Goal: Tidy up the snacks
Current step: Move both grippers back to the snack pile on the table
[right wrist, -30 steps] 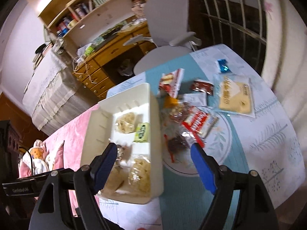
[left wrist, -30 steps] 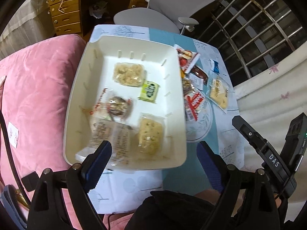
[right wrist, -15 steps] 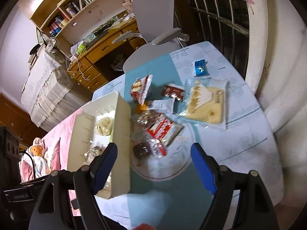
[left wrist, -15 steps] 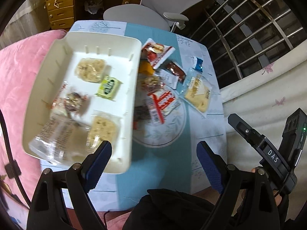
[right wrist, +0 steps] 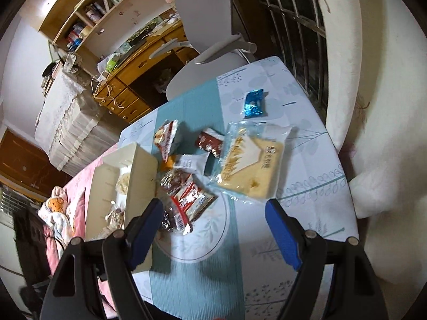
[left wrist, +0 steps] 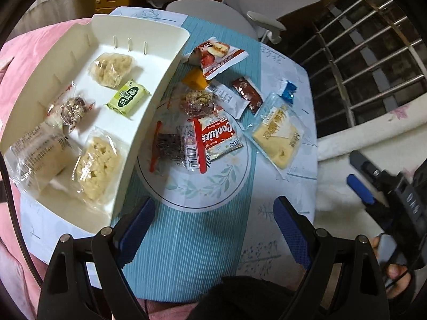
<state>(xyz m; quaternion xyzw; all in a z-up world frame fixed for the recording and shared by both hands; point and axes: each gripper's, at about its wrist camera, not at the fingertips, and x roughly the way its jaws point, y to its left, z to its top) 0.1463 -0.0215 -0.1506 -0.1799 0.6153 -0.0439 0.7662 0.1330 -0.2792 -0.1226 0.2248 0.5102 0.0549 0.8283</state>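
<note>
Hovering both claws over the loose snacks on the table (left wrist: 186,240), wide apart and holding nothing: left claw (left wrist: 214,222), right claw (right wrist: 213,229). I'm between pickups I think, since the white tray (left wrist: 149,117) at the left already has a few packs and the rest sit beside it, like the red cookies pack (left wrist: 216,141) and yellow cake pack (right wrist: 250,165). Next I need to drop onto one pack, probably the cookies, and pinch it without snagging its neighbours.
</note>
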